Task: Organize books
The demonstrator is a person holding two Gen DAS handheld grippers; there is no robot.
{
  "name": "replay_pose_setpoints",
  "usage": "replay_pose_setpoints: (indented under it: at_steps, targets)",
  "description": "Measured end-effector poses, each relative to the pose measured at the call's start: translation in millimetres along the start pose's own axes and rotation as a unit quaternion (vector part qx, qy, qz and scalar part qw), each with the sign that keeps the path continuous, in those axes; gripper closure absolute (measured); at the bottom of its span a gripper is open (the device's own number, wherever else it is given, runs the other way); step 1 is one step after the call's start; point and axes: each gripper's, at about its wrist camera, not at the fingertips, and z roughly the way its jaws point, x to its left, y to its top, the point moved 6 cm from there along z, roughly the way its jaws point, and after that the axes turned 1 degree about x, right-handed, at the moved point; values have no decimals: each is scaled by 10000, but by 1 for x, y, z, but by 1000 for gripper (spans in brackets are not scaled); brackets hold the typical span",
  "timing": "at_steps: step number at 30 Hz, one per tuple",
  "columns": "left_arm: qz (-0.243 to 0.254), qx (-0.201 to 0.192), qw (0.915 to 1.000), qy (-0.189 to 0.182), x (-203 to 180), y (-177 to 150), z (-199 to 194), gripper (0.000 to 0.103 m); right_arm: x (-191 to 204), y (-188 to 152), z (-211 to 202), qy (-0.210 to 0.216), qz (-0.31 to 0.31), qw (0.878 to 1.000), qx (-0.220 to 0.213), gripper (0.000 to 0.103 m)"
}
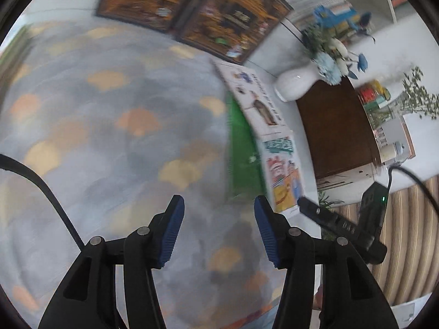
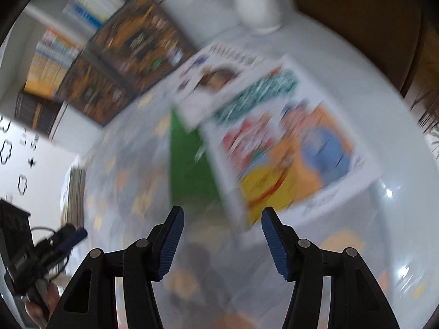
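A large grey-blue book with orange blotches (image 1: 115,126) lies flat under my left gripper (image 1: 218,205), which is open and empty above it. A green book (image 1: 242,153) and two white picture books (image 1: 260,101) (image 1: 285,172) lie to its right. Two dark orange-brown books (image 1: 192,8) lie at the back. In the right wrist view, my right gripper (image 2: 221,215) is open and empty, just short of the colourful picture book (image 2: 288,148), the green book (image 2: 189,159) and the other white book (image 2: 216,76). The right gripper also shows in the left wrist view (image 1: 343,222).
A white vase with blue flowers (image 1: 299,82) and a brown wooden surface (image 1: 334,128) stand at the right on the white table (image 1: 274,35). Shelved books (image 2: 55,52) line the back. A striped floor (image 1: 406,235) lies beyond the table edge.
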Motion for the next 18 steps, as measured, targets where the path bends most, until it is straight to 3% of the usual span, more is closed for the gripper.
replay_pose_setpoints:
  at_steps: [3, 7, 12, 18]
  targets:
    - [45, -23, 10000, -57, -24, 12, 24, 52, -16, 43, -2, 29, 63, 9997, -230, 33]
    - [-164, 36, 9997, -181, -47, 37, 67, 52, -24, 102, 6, 92, 103, 9990, -422, 32]
    - [-138, -55, 9999, 33, -57, 72, 110, 52, -23, 149, 38, -2, -182, 9993, -334, 32]
    - [-395, -84, 9992, 33, -50, 93, 142, 53, -21, 190, 78, -103, -555, 9980, -267, 32]
